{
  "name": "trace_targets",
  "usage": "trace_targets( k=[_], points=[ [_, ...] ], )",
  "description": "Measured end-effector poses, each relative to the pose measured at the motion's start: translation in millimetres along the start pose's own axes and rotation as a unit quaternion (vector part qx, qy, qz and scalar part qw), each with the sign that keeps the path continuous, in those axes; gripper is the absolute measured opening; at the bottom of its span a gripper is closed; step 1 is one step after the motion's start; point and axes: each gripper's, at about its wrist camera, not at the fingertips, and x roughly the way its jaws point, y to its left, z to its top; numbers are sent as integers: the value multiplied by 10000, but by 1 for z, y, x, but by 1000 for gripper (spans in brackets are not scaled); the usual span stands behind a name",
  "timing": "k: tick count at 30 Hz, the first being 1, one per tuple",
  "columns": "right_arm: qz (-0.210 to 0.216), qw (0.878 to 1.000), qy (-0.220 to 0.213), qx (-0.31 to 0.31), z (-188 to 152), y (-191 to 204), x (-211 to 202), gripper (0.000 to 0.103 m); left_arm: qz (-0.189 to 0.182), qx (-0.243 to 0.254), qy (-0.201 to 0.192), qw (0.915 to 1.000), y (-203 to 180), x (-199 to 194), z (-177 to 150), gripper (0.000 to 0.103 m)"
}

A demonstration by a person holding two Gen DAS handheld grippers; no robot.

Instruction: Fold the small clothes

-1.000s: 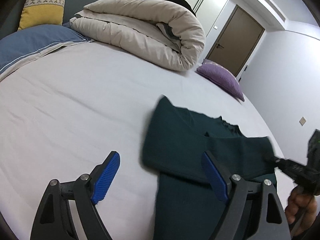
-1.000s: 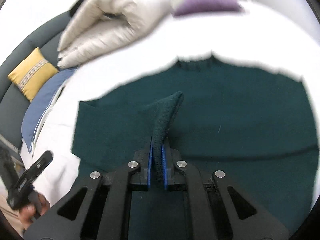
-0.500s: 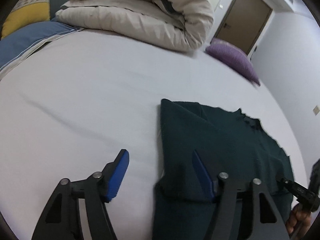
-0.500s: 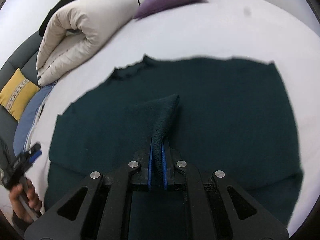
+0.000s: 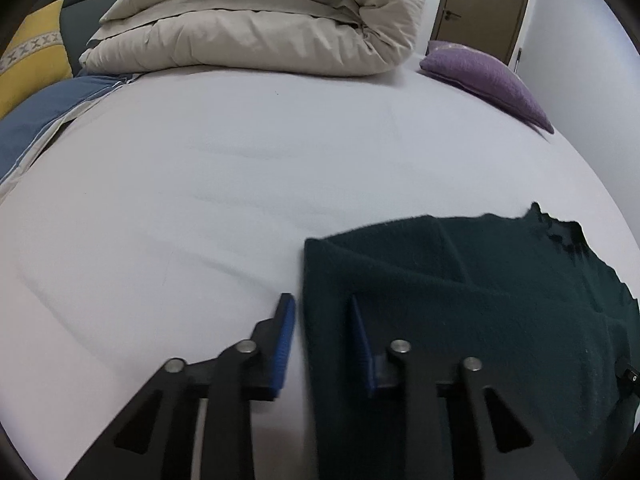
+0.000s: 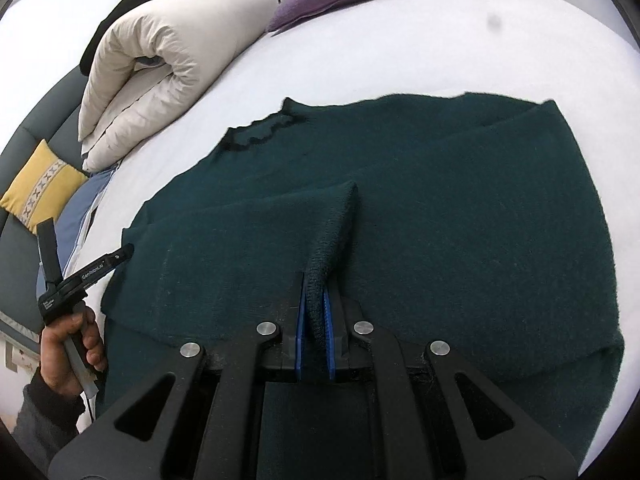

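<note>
A dark green knit sweater (image 6: 420,208) lies flat on the white bed, neckline toward the duvet. My right gripper (image 6: 314,312) is shut on the cuff of a sleeve (image 6: 320,224) that lies folded across the sweater's body. My left gripper (image 5: 322,332) is open, low over the sweater's left edge (image 5: 316,280), its jaws straddling that edge: one blue pad over the sheet, the other over the knit. The left gripper also shows in the right wrist view (image 6: 80,276), held by a hand beside the sweater.
A rolled beige duvet (image 5: 260,28) lies at the far end of the bed. A purple pillow (image 5: 488,80) sits at the far right. A yellow cushion (image 5: 28,60) and a blue pillow (image 5: 40,120) are at the far left. White sheet (image 5: 200,200) stretches left of the sweater.
My left gripper has come down to the sweater's left edge and its jaws have narrowed. My right gripper has kept its hold on the sleeve cuff, now laid lower across the sweater.
</note>
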Motion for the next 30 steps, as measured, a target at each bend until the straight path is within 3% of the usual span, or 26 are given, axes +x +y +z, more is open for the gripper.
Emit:
trace_targets(
  k=[7, 9, 11, 14, 17, 19, 22, 24, 25, 26, 27, 30],
  points=[
    [379, 9979, -148, 501, 5, -20, 11, 5, 273, 306, -59, 9991, -7, -20, 4, 29],
    [373, 9979, -121, 512, 4, -17, 5, 12, 343, 486, -314, 9977, -13, -45, -3, 29],
    [374, 9980, -142, 498, 1, -13, -5, 12, 375, 760, -529, 9950, -22, -64, -16, 33],
    [220, 9987, -164, 436, -3, -12, -10, 12, 598, 1316, -142, 9894, -34, -47, -40, 34],
    [242, 9984, -153, 490, -8, -23, -3, 9, 664, 1180, -61, 9908, -24, -37, -42, 53],
    [333, 9978, -165, 552, -8, -27, -4, 9, 596, 1006, -44, 9931, -16, -47, -36, 53],
    [99, 9971, -225, 718, -12, -27, -27, 18, 361, 832, -97, 9958, -2, -79, -41, 53],
    [67, 9971, -374, 666, -23, -25, -55, 28, -28, 568, -141, 9983, 14, -112, -57, 64],
    [152, 9966, -483, 647, -33, -24, -73, 36, -208, 442, -117, 9987, 21, -124, -65, 67],
    [222, 9959, -605, 635, -45, -24, -93, 54, -384, 324, -108, 9987, 27, -138, -75, 71],
    [225, 9949, -742, 649, -59, -25, -112, 66, -611, 220, -73, 9979, 34, -155, -92, 73],
    [351, 9938, -888, 571, -100, -29, -156, 67, -1042, 130, 301, 9940, 44, -181, -133, 73]
  ],
)
